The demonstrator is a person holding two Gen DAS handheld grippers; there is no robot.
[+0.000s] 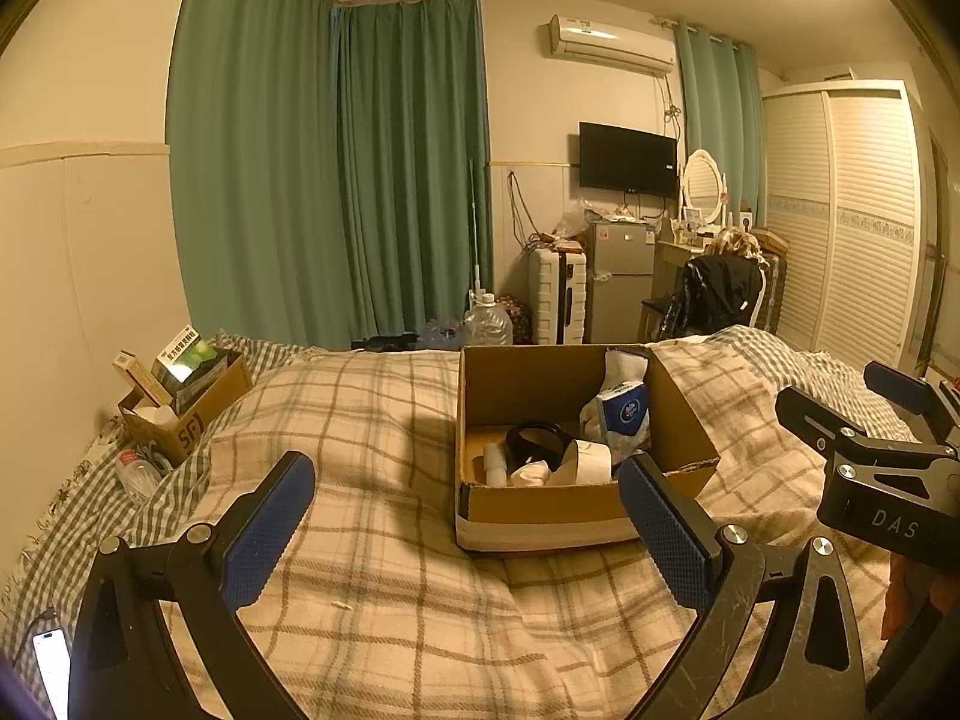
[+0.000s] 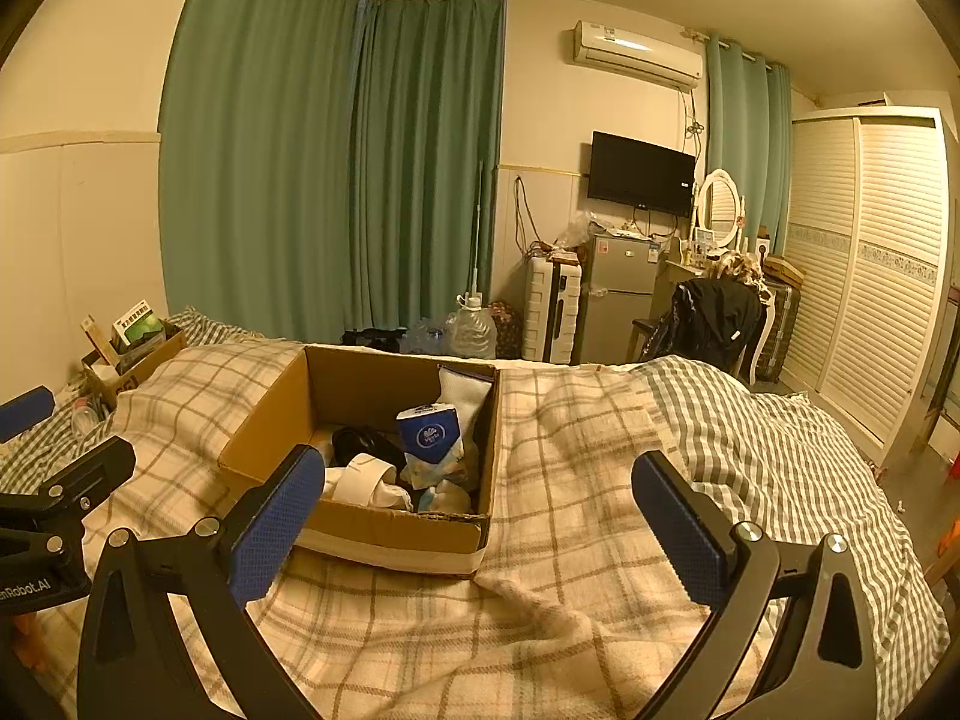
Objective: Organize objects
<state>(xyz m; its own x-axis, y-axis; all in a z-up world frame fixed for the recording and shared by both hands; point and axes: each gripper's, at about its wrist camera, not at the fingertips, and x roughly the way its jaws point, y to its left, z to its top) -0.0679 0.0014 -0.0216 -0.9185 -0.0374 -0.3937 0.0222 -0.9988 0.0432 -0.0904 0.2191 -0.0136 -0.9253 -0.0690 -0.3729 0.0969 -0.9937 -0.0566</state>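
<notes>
An open cardboard box [image 1: 540, 510] sits on the plaid blanket in the middle of the bed; it also shows in the right wrist view [image 2: 384, 531]. Inside lie a blue tissue pack [image 1: 624, 411] [image 2: 429, 432], white socks [image 1: 627, 366] [image 2: 459, 390], a black band [image 1: 534, 441] and white rolled items [image 1: 585, 462] [image 2: 366, 477]. My left gripper [image 1: 465, 525] is open and empty, just in front of the box's near left corner. My right gripper [image 2: 480, 528] is open and empty, at the box's near right corner. The right gripper also shows at the right edge of the left wrist view [image 1: 888, 426].
A smaller cardboard box [image 1: 186, 408] [image 2: 129, 360] with packets stands at the far left by the wall, a plastic bottle [image 1: 135, 474] beside it. A phone [image 1: 51, 669] lies at the near left. Beyond the bed are a water jug [image 1: 489, 321], suitcase, fridge, chair and wardrobe.
</notes>
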